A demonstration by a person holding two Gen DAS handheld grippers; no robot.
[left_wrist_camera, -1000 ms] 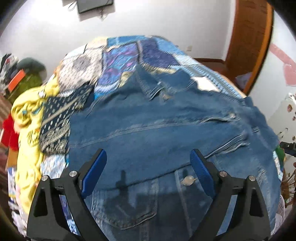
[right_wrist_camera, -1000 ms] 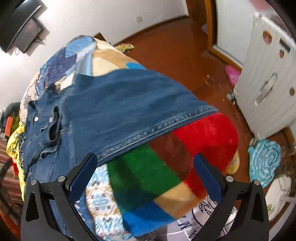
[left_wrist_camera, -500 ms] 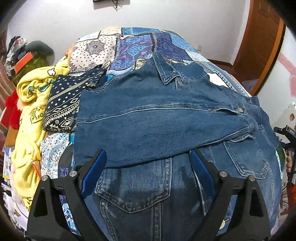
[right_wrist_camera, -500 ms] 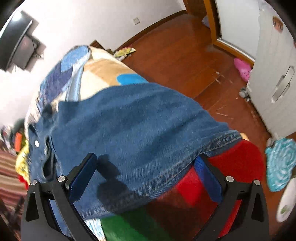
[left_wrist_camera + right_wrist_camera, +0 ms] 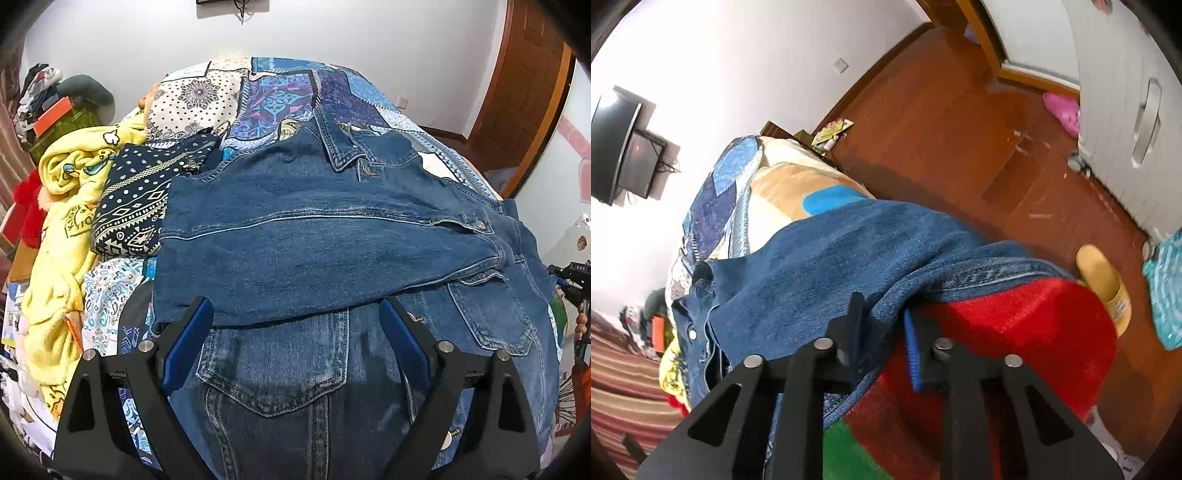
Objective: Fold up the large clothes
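A blue denim jacket (image 5: 295, 240) lies spread on the bed, front up, with one sleeve folded across its chest. My left gripper (image 5: 295, 332) is open and empty, hovering just above the jacket's lower front near a chest pocket. In the right wrist view my right gripper (image 5: 882, 325) is shut on the jacket's hem edge (image 5: 960, 273) at the bed's side, where the denim (image 5: 831, 258) drapes over a red, green and blue fleece blanket (image 5: 1015, 332).
A patchwork quilt (image 5: 280, 96) covers the bed. A yellow blanket (image 5: 66, 221) and a dark patterned cloth (image 5: 136, 206) lie left of the jacket. Wooden floor (image 5: 960, 129), a yellow slipper (image 5: 1104, 284) and a white cabinet (image 5: 1126, 110) lie beyond the bed's edge.
My right gripper has moved in to the jacket's hem and closed on it. My left gripper has stayed open and drawn back slightly over the jacket.
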